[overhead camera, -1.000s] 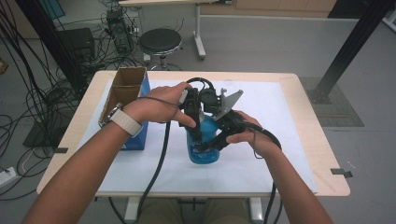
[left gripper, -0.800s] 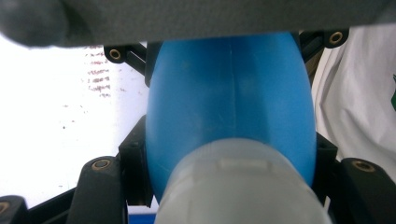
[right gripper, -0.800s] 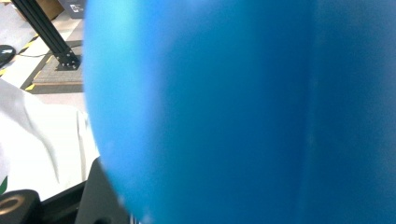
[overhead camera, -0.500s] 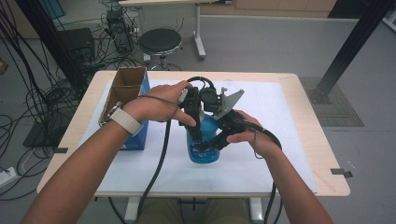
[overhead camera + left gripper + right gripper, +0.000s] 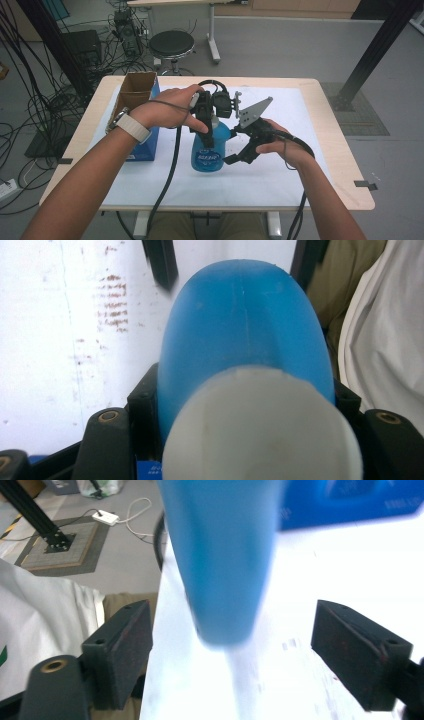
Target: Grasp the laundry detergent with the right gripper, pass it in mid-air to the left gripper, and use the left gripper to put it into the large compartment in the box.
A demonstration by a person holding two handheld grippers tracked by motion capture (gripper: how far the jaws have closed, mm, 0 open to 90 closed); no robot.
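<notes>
Blue bottle (image 5: pixel 208 150) upright near worktop (image 5: pixel 325 100) centre, clamped at top, released at side.

Largest to smallest: wooden worktop with white sheet (image 5: pixel 280 170) over most of it; open cardboard box (image 5: pixel 134 95) in blue sleeve standing near left edge, well apart from bottle. Blue bottle with white cap (image 5: pixel 260 425) placed midway between left and right edges, slightly toward near edge. Left gripper (image 5: pixel 206 127) lowered from above, clenched on bottle's upper part just below cap, jaws pressed against both sides in left gripper view. Right gripper (image 5: pixel 240 152) positioned at bottle's right side, jaws just opened, pads (image 5: pixel 120 647) clear of bottle wall in right gripper view, bottle between them but not gripped. Round stool (image 5: pixel 171 45) on floor beyond far edge.
</notes>
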